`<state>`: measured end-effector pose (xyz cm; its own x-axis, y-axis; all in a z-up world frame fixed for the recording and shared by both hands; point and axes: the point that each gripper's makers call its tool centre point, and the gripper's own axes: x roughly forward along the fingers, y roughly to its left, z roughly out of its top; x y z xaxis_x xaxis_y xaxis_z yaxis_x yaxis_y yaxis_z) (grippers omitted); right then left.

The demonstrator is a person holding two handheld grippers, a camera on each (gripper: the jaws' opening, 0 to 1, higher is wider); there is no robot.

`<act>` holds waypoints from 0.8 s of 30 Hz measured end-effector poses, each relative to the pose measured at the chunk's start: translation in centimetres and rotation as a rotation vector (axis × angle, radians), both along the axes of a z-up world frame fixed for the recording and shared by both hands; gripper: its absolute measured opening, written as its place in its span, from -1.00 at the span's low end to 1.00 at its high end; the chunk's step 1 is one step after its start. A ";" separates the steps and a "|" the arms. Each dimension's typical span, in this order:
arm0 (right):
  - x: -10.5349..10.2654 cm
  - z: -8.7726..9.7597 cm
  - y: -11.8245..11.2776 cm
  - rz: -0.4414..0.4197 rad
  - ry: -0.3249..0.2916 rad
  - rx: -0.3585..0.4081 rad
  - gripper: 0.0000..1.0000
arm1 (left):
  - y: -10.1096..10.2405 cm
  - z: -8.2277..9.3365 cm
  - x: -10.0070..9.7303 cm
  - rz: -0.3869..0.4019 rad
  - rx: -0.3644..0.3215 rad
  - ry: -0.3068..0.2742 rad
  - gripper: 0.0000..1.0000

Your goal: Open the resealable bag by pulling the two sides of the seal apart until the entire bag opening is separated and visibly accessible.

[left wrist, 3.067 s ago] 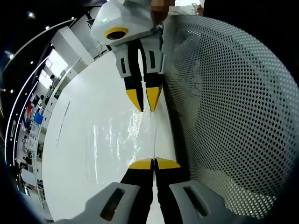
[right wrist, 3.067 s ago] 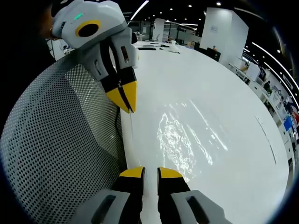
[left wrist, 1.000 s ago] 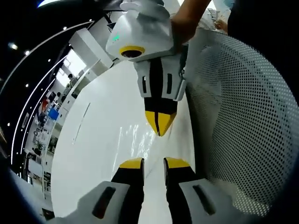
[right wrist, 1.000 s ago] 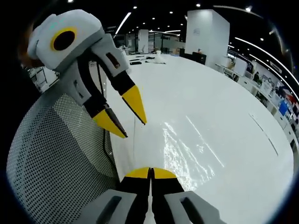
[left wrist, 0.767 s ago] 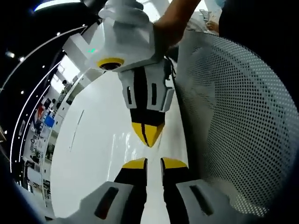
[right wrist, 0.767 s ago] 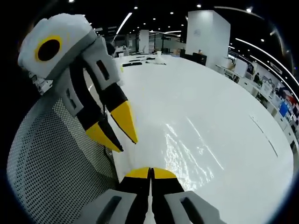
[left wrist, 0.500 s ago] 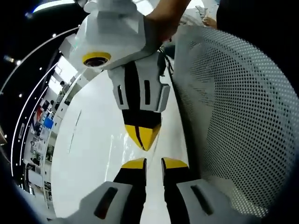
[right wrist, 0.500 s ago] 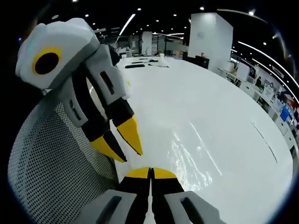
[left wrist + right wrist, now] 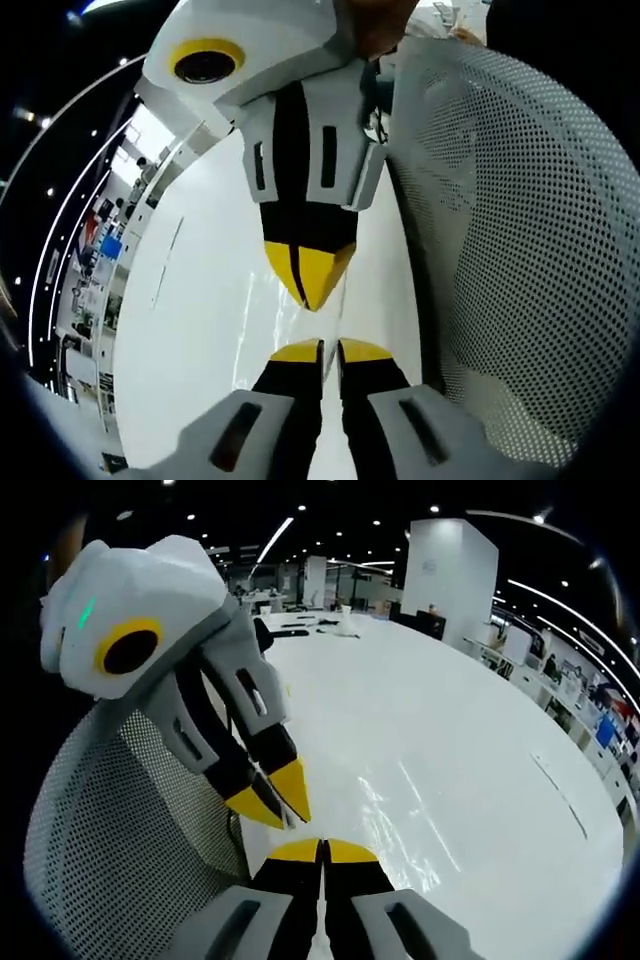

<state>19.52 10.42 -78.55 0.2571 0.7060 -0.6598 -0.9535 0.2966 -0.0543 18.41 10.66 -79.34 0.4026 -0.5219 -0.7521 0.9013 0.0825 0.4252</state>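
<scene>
Left gripper (image 9: 321, 347) narrowed onto bag (image 9: 395, 825) seal.

Two grippers are showing: the left gripper (image 9: 320, 347) and the right gripper (image 9: 308, 290). Each is carrying two jaws, so four yellow-tipped jaws are appearing in all. In the right gripper view the same pair is appearing again, the right gripper (image 9: 322, 848) and the left gripper (image 9: 280, 800). One clear bag (image 9: 395, 800) is glinting on the surface. One white table (image 9: 190, 300) is lying under everything. One mesh chair back (image 9: 520, 250) is standing beside the table. One hand (image 9: 375, 20) is gripping the right gripper from above. One white pillar (image 9: 445, 570) is rising in the background. Several small items are sitting at the table's far end, too blurred to count.
</scene>
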 end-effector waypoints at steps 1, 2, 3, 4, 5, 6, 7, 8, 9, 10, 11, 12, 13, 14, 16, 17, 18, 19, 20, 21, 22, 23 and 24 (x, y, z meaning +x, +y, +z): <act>0.1 0.1 0.0 -0.005 -0.003 0.003 -1.00 | 0.0 0.0 0.0 0.001 0.000 0.001 -0.97; 0.3 0.2 0.0 -0.008 -0.008 0.005 -1.00 | 0.0 0.0 0.0 0.004 0.000 0.005 -0.97; 0.5 0.3 0.0 -0.015 -0.016 0.005 -1.00 | 0.0 0.0 0.0 0.007 -0.004 0.007 -0.98; 0.7 0.3 0.0 -0.023 -0.021 0.007 -1.00 | -0.1 0.1 0.0 0.009 -0.010 0.009 -0.99; 1.0 0.6 0.0 -0.037 -0.033 0.014 -1.00 | -0.1 0.2 0.0 0.010 -0.012 0.010 -0.99; 1.2 0.8 0.0 -0.048 -0.044 0.020 -1.00 | -0.1 0.2 0.0 0.012 -0.014 0.008 -1.00; 1.4 1.0 0.1 -0.056 -0.054 0.025 -1.00 | -0.1 0.3 0.1 0.013 -0.015 0.006 -1.00; 1.7 1.3 0.1 -0.068 -0.065 0.032 -1.00 | -0.1 0.4 0.1 0.014 -0.014 0.003 -1.00; 1.9 1.5 0.1 -0.077 -0.071 0.040 -1.00 | -0.1 0.4 0.1 0.015 -0.015 0.001 -1.00; 2.2 1.7 0.2 -0.086 -0.078 0.046 -1.00 | -0.1 0.5 0.2 0.017 -0.017 -0.002 -1.00; 2.4 1.9 0.2 -0.095 -0.086 0.050 -1.00 | -0.1 0.6 0.3 0.019 -0.018 -0.004 -1.00; 2.5 2.0 0.2 -0.100 -0.093 0.054 -1.00 | 0.0 0.6 0.3 0.020 -0.018 -0.004 -1.00; 2.8 2.3 0.2 -0.108 -0.104 0.059 -1.00 | 0.0 0.7 0.4 0.023 -0.018 -0.003 -1.00; 2.9 2.5 0.2 -0.113 -0.110 0.063 -1.00 | 0.0 0.7 0.4 0.026 -0.020 -0.007 -1.00; 3.3 3.0 0.3 -0.123 -0.131 0.070 -1.00 | 0.1 0.9 0.6 0.030 -0.024 -0.011 -1.00; 3.6 3.4 0.3 -0.129 -0.144 0.076 -1.00 | 0.1 1.0 0.6 0.032 -0.026 -0.013 -1.00; 3.7 3.7 0.4 -0.132 -0.150 0.080 -1.00 | 0.1 1.0 0.7 0.033 -0.028 -0.015 -1.00; 3.9 3.9 0.4 -0.133 -0.152 0.084 -1.00 | 0.1 1.2 0.8 0.036 -0.030 -0.020 -1.00; 4.1 4.3 0.5 -0.137 -0.156 0.091 -1.00 | 0.1 1.2 0.8 0.036 -0.030 -0.022 -1.00; 4.3 4.6 0.5 -0.141 -0.164 0.096 -1.00 | 0.0 1.3 0.9 0.036 -0.031 -0.025 -1.00; 4.4 4.8 0.5 -0.142 -0.170 0.099 -1.00 | 0.0 1.4 0.9 0.036 -0.032 -0.027 -1.00; 4.6 5.2 0.6 -0.144 -0.181 0.103 -1.00 | 0.0 1.4 1.0 0.037 -0.031 -0.031 -1.00; 4.7 5.4 0.6 -0.146 -0.189 0.106 -1.00 | 0.0 1.5 1.1 0.038 -0.031 -0.035 -0.99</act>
<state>24.25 11.04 -73.14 0.4730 0.7151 -0.5147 -0.8761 0.4435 -0.1890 19.49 10.70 -77.84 0.4479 -0.5286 -0.7210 0.8821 0.1298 0.4528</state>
